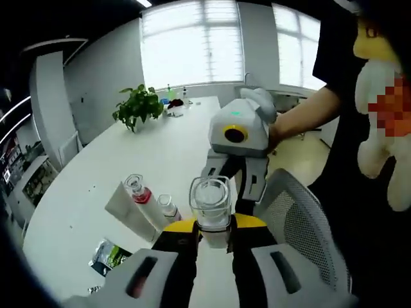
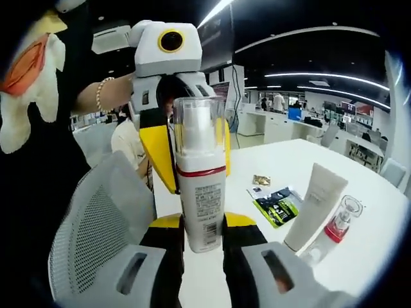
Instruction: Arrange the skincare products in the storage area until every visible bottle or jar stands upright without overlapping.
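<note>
Clear-capped bottle upright, seemingly pinched between both claws.

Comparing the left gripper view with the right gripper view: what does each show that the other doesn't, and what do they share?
Left gripper view adds: a potted plant at the table's far end, bright windows, and a small clear bottle beside the tube.

Right gripper view adds: the held bottle's printed label, a gold sachet, and office desks behind.

Shared: the clear-capped bottle between the jaws of the left gripper and the right gripper, the white tube, the red-banded bottle, the green packet, and the mesh chair.
</note>
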The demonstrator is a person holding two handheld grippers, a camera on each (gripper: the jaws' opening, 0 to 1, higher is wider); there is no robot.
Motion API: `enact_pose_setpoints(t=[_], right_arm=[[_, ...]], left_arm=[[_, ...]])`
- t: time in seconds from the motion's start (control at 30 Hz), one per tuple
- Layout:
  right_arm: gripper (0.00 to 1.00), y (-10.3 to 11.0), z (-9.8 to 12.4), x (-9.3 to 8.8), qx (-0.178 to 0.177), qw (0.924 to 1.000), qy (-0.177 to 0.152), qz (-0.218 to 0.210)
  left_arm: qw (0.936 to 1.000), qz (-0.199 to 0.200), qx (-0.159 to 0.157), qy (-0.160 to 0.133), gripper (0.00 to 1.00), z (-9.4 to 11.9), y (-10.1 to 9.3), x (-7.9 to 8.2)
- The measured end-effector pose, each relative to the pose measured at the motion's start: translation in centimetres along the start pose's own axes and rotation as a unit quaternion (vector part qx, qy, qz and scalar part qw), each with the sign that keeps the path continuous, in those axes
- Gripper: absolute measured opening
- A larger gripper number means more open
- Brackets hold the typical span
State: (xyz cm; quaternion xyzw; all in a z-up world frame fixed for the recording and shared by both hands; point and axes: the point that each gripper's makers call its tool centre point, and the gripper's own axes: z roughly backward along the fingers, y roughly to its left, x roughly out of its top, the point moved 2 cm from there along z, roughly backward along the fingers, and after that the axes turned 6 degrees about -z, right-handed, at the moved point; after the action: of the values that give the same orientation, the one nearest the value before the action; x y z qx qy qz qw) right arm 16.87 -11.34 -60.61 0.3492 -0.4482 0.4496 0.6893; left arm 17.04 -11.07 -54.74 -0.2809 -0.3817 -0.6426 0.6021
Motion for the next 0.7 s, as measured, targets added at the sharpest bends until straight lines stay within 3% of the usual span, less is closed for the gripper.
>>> enact_pose_setpoints(t=[0.27,0.7], right_arm=[[0.22,-1.1,-0.5,-1.3,-0.026,0.9996,0.011,-0.010],[0.24,-2.4,-1.2,-4.1,-0.068,0.9952,0.012,-0.068]], left_arm=[[0.9998,-0.004,-0.012,0.018,0.20,-1.1,0.5,-1.0],[0.9987,0.004,-0.023,0.044,0.20,-3.5,1.3,-3.9]])
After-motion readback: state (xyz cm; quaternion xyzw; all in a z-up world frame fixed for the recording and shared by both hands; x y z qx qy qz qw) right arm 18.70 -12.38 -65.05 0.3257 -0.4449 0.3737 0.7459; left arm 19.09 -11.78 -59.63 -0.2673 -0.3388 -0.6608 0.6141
